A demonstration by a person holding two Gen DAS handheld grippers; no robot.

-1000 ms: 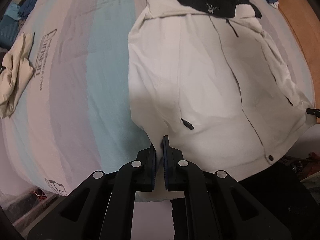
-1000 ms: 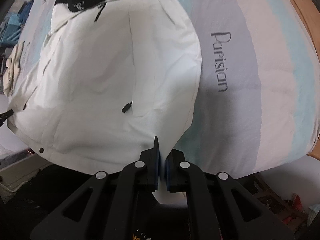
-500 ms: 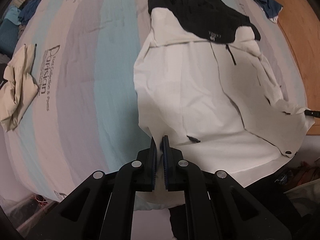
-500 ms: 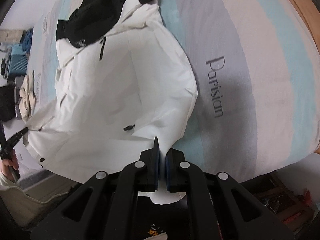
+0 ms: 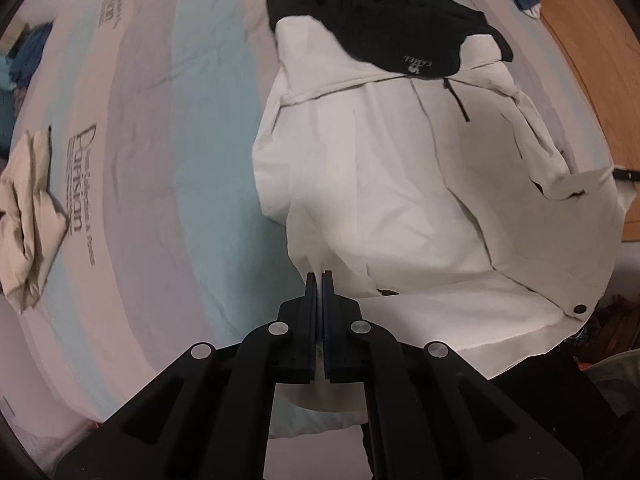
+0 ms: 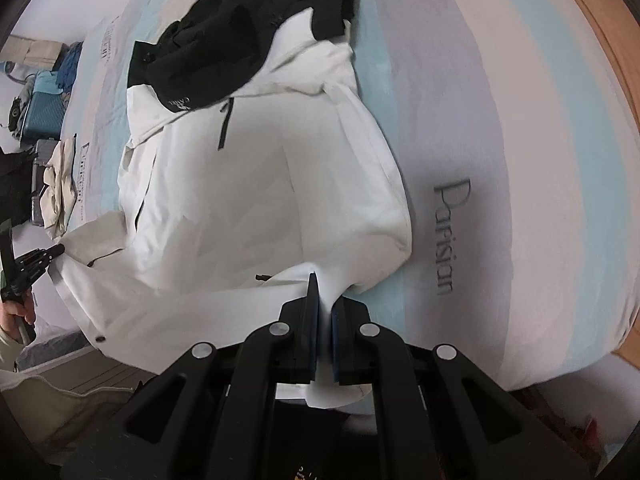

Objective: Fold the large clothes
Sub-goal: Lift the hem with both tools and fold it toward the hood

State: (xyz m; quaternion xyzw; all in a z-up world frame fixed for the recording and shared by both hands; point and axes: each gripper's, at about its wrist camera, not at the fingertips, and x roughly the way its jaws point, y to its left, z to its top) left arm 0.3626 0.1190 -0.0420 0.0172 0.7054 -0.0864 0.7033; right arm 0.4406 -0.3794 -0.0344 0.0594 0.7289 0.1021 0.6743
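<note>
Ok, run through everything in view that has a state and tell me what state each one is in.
White jacket with black hood: spread front-up on the bed, zipped, hem lifted.
Left gripper: jaws shut on the jacket's hem.
Right gripper: jaws shut on the hem.
Cream garment: crumpled, lying apart.
Striped bedsheet: lightly wrinkled.

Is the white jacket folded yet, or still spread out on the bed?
Still spread. The white jacket lies full length, black hood at the far end; both grippers pinch its near hem, lifted.

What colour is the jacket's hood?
Black, on a white jacket; the hood shows best in the left wrist view.
</note>
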